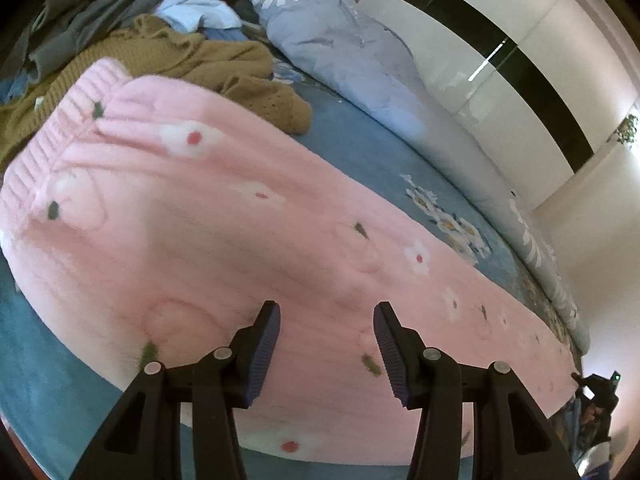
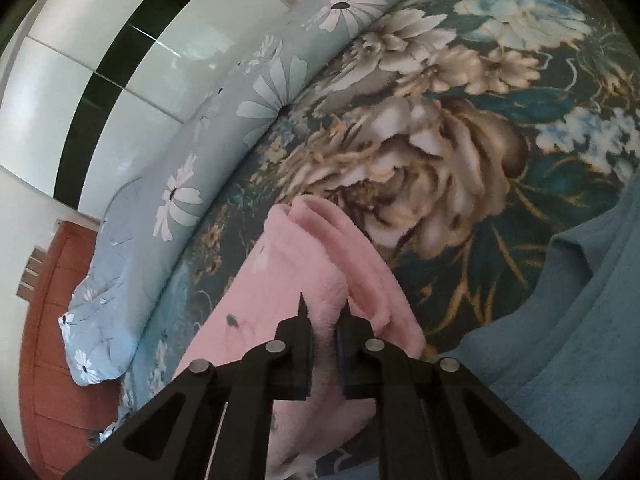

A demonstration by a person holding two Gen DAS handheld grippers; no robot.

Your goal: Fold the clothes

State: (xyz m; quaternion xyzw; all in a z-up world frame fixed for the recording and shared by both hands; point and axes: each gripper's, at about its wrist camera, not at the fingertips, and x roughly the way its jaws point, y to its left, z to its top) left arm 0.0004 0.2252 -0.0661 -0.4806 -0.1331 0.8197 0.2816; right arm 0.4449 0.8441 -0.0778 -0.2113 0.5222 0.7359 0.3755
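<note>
Pink fleece trousers (image 1: pixel 240 240) with white flowers lie flat and stretched out on the bed, ribbed waistband at the upper left. My left gripper (image 1: pixel 326 312) is open, hovering just over the middle of the trousers, holding nothing. In the right wrist view my right gripper (image 2: pixel 325 312) is shut on the pink trouser leg end (image 2: pixel 320 256), with fleece pinched between the fingers above the floral bedspread (image 2: pixel 460 152). The right gripper also shows small at the far right of the left wrist view (image 1: pixel 596 392).
A tan knit sweater (image 1: pixel 192 60), grey and light-blue clothes (image 1: pixel 200 8) are piled past the waistband. A rolled daisy-print quilt (image 1: pixel 360 64) lies along the white wall. A teal garment (image 2: pixel 560 340) lies right of the leg end. A red-brown cabinet (image 2: pixel 60 340) stands beside the bed.
</note>
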